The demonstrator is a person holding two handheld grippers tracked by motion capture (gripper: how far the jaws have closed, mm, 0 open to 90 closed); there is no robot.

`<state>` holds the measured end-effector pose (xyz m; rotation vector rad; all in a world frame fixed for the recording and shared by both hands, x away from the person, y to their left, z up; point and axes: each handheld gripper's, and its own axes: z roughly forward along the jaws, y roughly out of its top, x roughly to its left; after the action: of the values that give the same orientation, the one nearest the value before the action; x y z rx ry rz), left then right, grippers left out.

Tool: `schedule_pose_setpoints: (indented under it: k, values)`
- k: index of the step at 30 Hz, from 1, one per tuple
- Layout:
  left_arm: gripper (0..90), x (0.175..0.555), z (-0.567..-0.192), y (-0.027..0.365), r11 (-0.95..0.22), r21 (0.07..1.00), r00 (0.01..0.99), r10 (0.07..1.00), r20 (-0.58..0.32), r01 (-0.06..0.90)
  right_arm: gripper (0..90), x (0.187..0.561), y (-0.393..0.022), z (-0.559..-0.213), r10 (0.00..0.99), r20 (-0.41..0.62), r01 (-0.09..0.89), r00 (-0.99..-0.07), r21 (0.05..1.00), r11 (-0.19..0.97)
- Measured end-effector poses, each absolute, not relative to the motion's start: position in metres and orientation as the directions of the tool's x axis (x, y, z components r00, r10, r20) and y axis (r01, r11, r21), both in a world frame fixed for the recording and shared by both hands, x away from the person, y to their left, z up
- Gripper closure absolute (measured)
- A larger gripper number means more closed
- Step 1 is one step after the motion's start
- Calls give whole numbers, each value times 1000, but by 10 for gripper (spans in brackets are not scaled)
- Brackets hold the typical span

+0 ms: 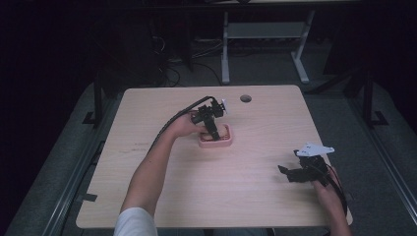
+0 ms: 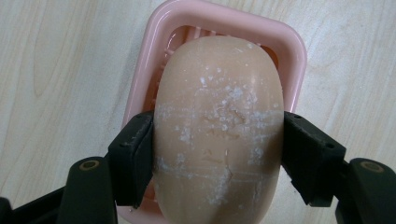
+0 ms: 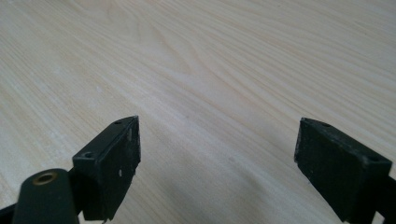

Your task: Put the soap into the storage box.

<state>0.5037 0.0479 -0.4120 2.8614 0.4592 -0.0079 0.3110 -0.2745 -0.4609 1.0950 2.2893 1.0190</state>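
A pale wooden counter (image 1: 206,191) is seen from above, with dark floor and desk legs beyond its far edge. A person's two forearms come in from the near side, each hand holding a black two-jaw tool.

The left tool (image 1: 212,129) is reached out to the middle of the counter, pointing down over a small pink soap dish (image 1: 216,143). In the left gripper view, its two black jaws are clamped on the long sides of a tan, oval bar of soap (image 2: 218,130), one jaw pressing each flank. The bar's surface is scuffed with white flecks and faint scratch lines. The soap sits directly over the pink soap dish (image 2: 140,84), whose rounded rim shows around the far end and along one side of the bar, with ribs visible inside at the far end. Whether the bar rests on the ribs or is held just above them cannot be told.

The right tool (image 1: 301,173) is low over the counter near the right front corner, well apart from the dish, with a grey three-cornered plate on top. In the right gripper view, its jaws stand wide apart with nothing between them, and bare wood grain stretches ahead.
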Motion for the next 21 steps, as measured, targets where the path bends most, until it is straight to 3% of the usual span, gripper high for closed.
schedule_pose_setpoints:
  k: [21]
  values:
    - [317, 506, -414, 48, -918, 232, 946, 320, -40, 320, 139, 311, -274, -461, 790, -43, 498, -612, 754, 427]
